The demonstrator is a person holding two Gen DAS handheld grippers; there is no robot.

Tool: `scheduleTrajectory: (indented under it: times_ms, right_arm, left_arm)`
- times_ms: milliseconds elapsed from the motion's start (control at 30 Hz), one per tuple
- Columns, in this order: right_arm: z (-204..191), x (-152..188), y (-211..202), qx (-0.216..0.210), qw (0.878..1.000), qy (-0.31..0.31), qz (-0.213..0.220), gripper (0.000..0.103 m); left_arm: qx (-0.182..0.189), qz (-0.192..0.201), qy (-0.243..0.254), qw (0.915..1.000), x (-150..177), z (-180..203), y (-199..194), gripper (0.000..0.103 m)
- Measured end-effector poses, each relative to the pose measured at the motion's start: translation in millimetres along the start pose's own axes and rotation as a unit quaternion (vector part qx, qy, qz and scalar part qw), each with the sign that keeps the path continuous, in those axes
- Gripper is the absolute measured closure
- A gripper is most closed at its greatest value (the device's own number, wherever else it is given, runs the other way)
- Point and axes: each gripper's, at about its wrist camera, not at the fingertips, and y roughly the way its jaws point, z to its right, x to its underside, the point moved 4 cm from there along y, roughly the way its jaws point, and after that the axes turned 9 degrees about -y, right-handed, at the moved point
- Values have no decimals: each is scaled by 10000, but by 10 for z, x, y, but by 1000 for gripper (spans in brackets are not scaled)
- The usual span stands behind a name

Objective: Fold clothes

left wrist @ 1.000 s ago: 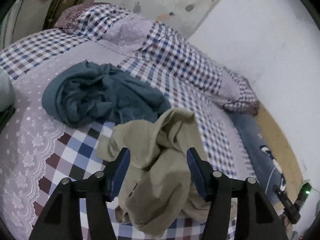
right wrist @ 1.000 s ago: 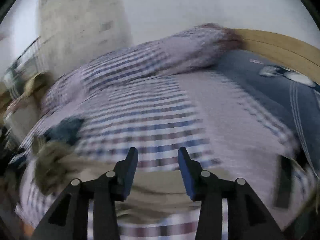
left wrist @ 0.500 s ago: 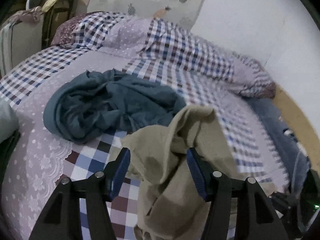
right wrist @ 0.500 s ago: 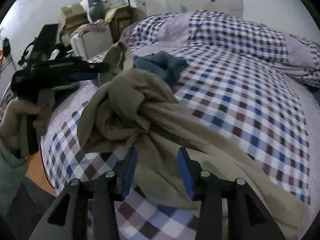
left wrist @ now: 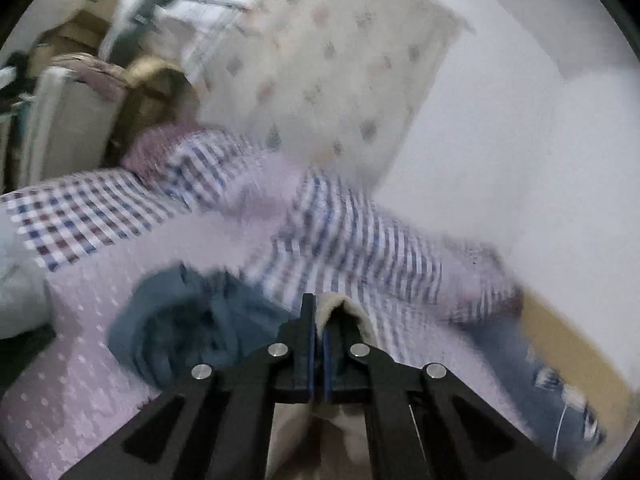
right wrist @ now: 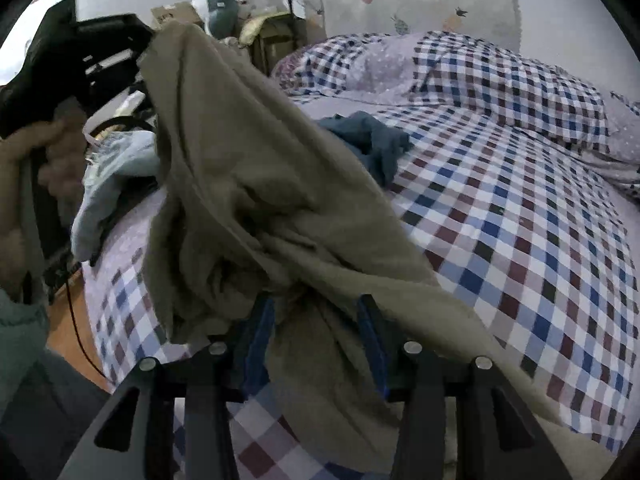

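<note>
Over the checked bed [right wrist: 520, 220]: left gripper [left wrist: 319, 320] clamped on a corner of the khaki garment [right wrist: 256, 184], lifting it. Right gripper [right wrist: 316, 320] spread wide, cloth bunched between its fingers, ungripped. Blue garment [right wrist: 372, 140] lies crumpled behind. Folding barely begun; both pieces remain.

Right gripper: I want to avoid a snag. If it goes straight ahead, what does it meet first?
Probably the beige garment: folds hang between the open right gripper fingers, lifted by the left gripper. Depth is unclear.
</note>
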Motion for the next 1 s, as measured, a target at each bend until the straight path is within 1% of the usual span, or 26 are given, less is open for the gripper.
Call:
scheduleTrajectory:
  times_ms: [33,100,200,267,367,500,600,700,767,800,833,867,900,933,1000]
  right_arm:
    - [-40,-9,4,-36,10000,-72,38,54]
    - [-125,-30,15,-47,9997,-227,84,54]
    - [-291,-72,19,-81,9986,-493,169,54]
    - [-420,-103,23,-155,9975,-654,238,53]
    - [-556,-113,122,-181,9965,-787,205,53]
    - [-590,-109,283,75,9956,-928,64,53]
    - [-602,-167,307,177,9938,-1081,165,53]
    - [-671,-234,363,281,9898,-1375,249,53]
    - [-722,-259,423,352,9874,-1520,249,55]
    - [-728,-294,445,360,9871,-1536,263,62]
    - [-744,-336,464,312,9877,-1505,301,71]
    - [-746,-366,465,296,9882,-1463,332,75]
    - [-747,-396,465,283,9888,-1421,362,86]
    - [-740,-432,447,276,9894,-1361,420,94]
    - [-681,-489,350,228,9907,-1238,520,98]
  left_arm:
    - [37,190,-152,9997,-79,-51,-81,102]
    - [-3,305,-355,9989,-126,-158,-124,102]
    - [-4,279,-580,9979,-142,-274,-138,102]
    - [56,253,-635,9976,-140,-285,-145,102]
    - [115,245,-623,9977,-155,-255,-142,102]
    - [139,263,-689,9972,-161,-255,-152,102]
    - [171,343,-779,9962,-184,-266,-184,102]
    - [260,473,-862,9948,-207,-262,-238,102]
    - [310,541,-882,9941,-221,-244,-269,102]
    - [333,569,-882,9939,-228,-234,-281,102]
    - [338,585,-875,9939,-234,-225,-284,102]
    - [341,604,-884,9937,-236,-222,-288,102]
    - [344,623,-893,9935,-239,-219,-293,102]
    - [342,644,-905,9932,-243,-219,-298,102]
    - [302,701,-965,9924,-260,-248,-314,102]
